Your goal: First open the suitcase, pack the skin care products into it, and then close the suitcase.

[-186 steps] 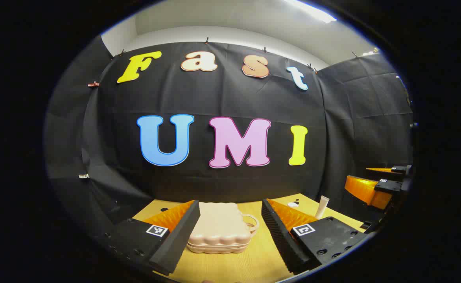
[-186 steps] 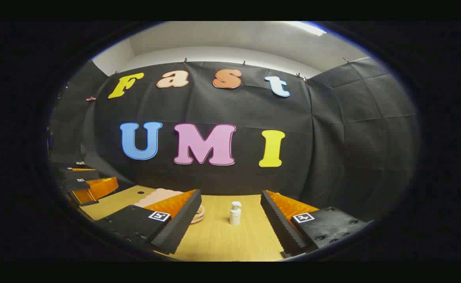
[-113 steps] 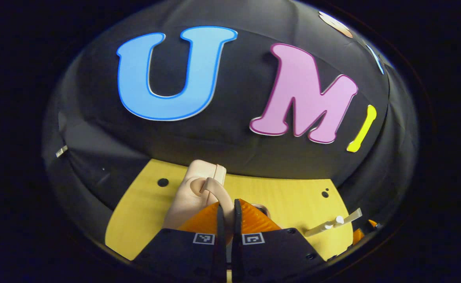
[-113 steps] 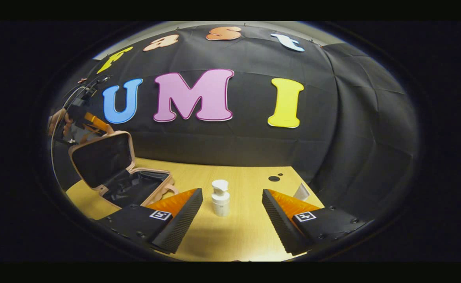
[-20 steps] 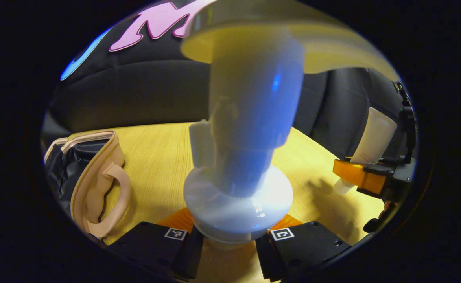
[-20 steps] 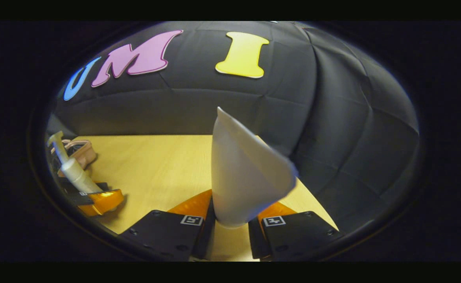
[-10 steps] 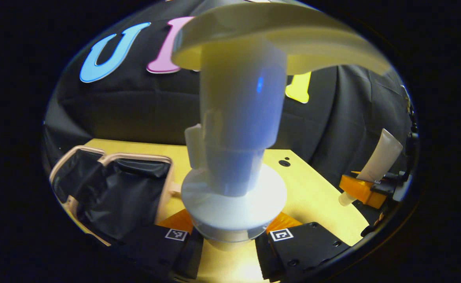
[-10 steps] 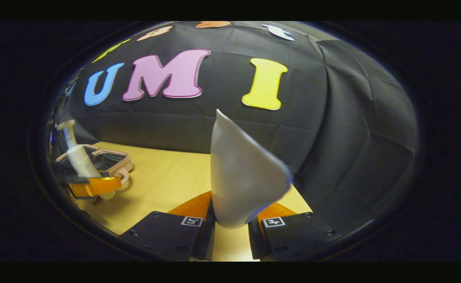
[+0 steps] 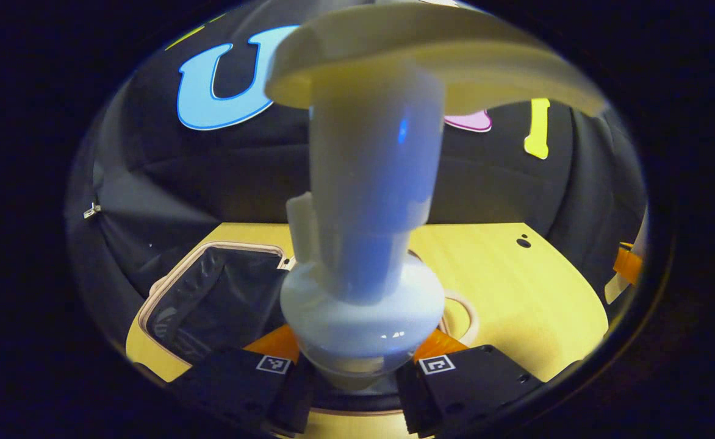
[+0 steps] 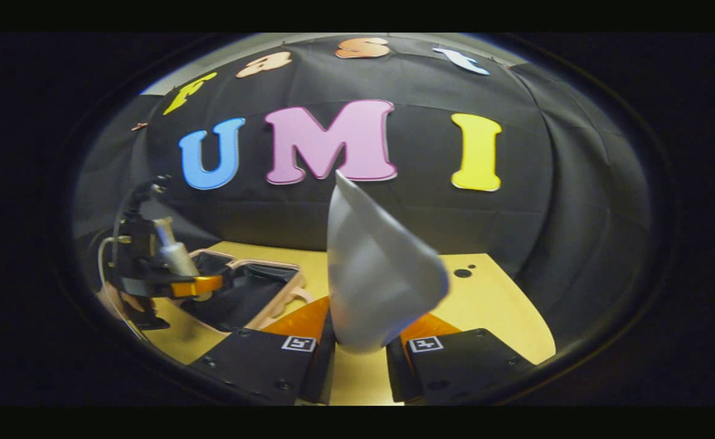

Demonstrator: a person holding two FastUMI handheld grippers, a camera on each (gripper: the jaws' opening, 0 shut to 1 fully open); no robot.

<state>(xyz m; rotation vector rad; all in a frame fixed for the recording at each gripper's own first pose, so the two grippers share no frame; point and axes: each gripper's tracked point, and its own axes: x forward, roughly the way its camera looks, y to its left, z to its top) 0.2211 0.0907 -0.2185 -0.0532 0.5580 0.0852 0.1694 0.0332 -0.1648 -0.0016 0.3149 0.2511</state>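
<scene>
Left gripper view puts the left tongs (image 9: 354, 381) tight on a white pump bottle (image 9: 363, 244), held over the open suitcase (image 9: 211, 299) on the desk (image 9: 516, 292). The bottle is round and top-heavy, so it might slip or tip and miss the case. Right gripper view has the right tongs (image 10: 357, 356) squeezing a soft grey tube (image 10: 376, 280), still short of the suitcase.

The pink suitcase (image 10: 254, 292) lies open, black-lined; a white pump bottle (image 9: 366, 244) and a white tube (image 10: 376, 280) are held upright above the tabletop (image 9: 516, 292).
</scene>
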